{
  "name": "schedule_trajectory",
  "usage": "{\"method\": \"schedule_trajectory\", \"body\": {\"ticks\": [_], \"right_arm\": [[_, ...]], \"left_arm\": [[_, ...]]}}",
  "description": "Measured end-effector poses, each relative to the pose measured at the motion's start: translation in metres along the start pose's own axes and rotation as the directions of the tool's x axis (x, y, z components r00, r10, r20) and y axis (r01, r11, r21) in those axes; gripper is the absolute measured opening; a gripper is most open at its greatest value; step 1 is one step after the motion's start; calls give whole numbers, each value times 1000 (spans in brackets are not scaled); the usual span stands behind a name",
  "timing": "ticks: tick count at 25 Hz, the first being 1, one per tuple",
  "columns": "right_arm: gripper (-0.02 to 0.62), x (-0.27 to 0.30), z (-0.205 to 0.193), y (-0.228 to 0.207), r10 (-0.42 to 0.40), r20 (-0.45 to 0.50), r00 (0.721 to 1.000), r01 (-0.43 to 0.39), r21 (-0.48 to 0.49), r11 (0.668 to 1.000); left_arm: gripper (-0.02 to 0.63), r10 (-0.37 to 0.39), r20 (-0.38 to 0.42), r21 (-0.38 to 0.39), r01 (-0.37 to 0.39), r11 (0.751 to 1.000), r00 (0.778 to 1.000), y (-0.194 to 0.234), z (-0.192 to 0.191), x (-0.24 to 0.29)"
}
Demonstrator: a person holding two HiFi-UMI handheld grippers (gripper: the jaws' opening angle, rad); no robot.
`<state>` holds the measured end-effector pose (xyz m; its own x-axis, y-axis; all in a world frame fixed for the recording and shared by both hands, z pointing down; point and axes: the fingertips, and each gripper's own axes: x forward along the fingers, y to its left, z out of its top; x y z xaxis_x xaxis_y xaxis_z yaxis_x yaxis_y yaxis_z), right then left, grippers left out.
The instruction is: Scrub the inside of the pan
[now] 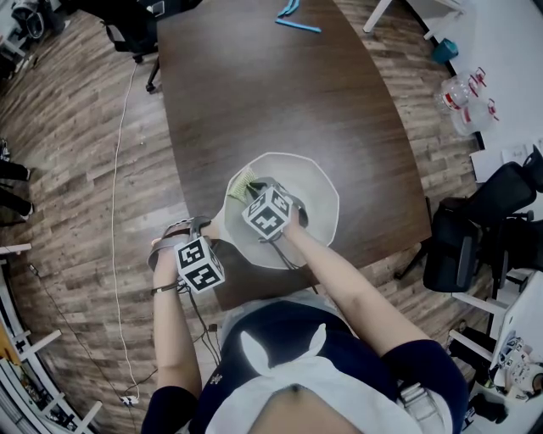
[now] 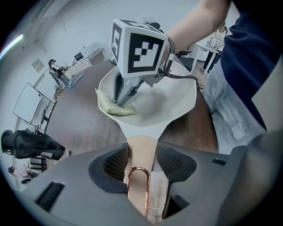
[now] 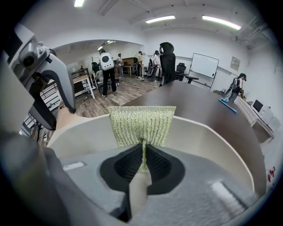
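a: what do the two grippers have hold of?
b: the left gripper (image 2: 142, 162) has its jaws closed on the pan's handle (image 2: 141, 143), the tan grip with the copper loop, with a pad against each side. the right gripper (image 3: 142, 160) pinches the lower edge of a green scouring pad (image 3: 141, 123), so most of the pad stands free beyond the jaws
a: why hold them like that?
b: my guess is that the left one pins the pan (image 1: 327, 193) so it can't turn or slide under the rubbing, and the free flap gives a broad face to lay on the surface. the pad lies inside the pan against the left wall, close under the rim, not far from where the handle joins
a: and the room around it?
b: the pan sits on the dark table (image 1: 254, 93) near its near edge, with the handle toward the person's left. beyond it is bare wood up to a blue thing (image 1: 297, 21) at the far end, well apart. the pan's floor and right wall are open for strokes. the tight spots are the rim beside the pad and the table's near edge, where i'd judge a hard pull could drag the pan off
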<state>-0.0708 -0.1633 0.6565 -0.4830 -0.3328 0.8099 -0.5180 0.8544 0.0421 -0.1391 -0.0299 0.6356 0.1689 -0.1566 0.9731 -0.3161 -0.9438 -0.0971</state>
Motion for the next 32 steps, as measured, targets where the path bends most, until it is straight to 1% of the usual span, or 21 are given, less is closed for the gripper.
{"method": "schedule_trajectory", "body": {"ticks": [3,7,13,16,19,27,32], "right_arm": [[25,0,-1,-9,-14,-1,1000,14,38,999],[25,-1,-3,-19,-40,-4,999,40,69,997],[25,1,-6,-32,-87,-15,996,88,84,992],[25,0,-8,-39,-108,-27,994,110,94,989],[25,-5,-12,-45,-131,-35,991,133,101,986],[25,-5,-17,-58,-160,-53,986,165,107,980],[25,-6,-21,-61,-170,-61,984,176,118,977]], "left_arm": [[204,7,-5,18,-6,1000,1000,0,-1,2],[204,7,-7,24,-7,1000,1000,-3,-2,3],[204,-7,1,15,7,1000,1000,-4,-2,3],[204,-3,-13,20,3,1000,1000,-3,-7,5],[204,-3,-5,17,3,1000,1000,-5,-3,2],[204,-8,0,-7,8,1000,1000,-3,-2,2],[204,-15,-23,-5,15,1000,1000,-6,-9,8]]}}
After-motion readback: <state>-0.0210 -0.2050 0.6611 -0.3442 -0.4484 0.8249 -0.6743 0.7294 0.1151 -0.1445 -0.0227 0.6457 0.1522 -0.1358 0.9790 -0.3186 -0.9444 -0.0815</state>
